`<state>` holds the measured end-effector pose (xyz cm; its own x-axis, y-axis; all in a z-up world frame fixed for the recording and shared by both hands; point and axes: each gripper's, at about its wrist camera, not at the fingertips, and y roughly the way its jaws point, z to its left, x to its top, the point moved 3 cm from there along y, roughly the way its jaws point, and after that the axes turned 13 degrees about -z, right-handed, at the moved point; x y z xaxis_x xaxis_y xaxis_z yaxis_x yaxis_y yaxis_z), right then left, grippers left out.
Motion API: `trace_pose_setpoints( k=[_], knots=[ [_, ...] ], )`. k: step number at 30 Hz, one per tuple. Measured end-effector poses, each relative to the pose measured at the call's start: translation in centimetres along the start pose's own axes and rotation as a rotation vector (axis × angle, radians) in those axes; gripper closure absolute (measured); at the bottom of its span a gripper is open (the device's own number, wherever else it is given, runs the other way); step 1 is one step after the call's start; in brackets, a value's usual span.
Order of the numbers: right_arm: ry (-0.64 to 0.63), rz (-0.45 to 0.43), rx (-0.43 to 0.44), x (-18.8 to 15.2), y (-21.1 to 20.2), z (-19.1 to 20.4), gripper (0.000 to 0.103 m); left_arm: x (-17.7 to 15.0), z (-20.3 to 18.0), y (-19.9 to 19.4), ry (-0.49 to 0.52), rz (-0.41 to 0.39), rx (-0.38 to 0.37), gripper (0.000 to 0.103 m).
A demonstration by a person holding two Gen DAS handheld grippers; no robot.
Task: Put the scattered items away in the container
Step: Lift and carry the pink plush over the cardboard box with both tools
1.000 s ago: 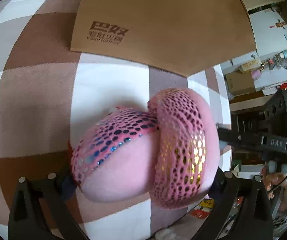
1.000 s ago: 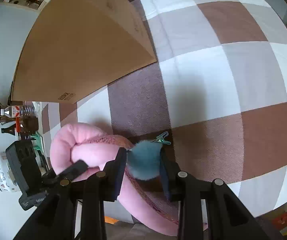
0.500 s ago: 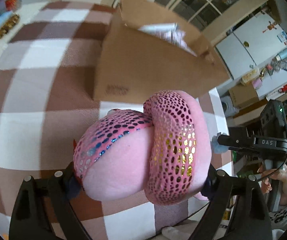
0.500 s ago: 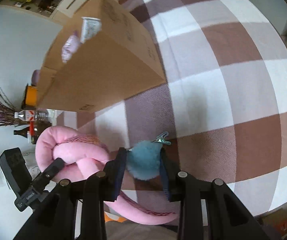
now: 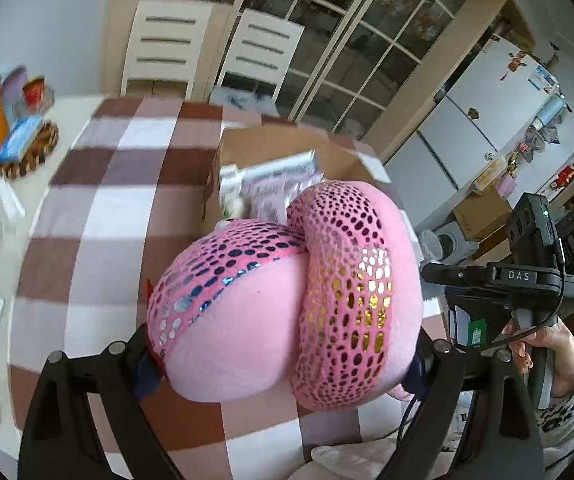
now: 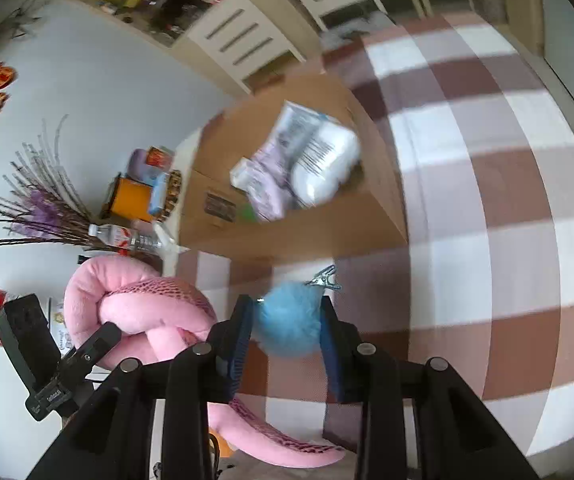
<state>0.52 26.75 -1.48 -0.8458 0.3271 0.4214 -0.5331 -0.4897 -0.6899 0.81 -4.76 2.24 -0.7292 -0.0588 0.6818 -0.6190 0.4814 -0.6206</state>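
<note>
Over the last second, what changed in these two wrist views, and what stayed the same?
Both grippers rose off the checked tablecloth with their loads, so the cardboard box now shows its open top and the packets inside. The left gripper, whose jaws have just been closing slightly, holds the pink knotted plush. Unchanged: the right gripper stays shut on the blue pompom clip; nothing was released.
</note>
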Motion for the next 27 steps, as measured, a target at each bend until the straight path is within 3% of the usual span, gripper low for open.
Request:
trace_pose_setpoints(
  k=[16,27],
  knots=[
    [-0.090,-0.147,0.097,7.2,-2.2,4.7,0.070,8.7,-4.0,1.0,0.099,-0.106,-0.038,0.011],
    [-0.095,-0.136,0.097,10.3,-0.3,5.0,0.070,10.8,-3.1,5.7,0.088,-0.047,-0.029,0.011]
  ],
)
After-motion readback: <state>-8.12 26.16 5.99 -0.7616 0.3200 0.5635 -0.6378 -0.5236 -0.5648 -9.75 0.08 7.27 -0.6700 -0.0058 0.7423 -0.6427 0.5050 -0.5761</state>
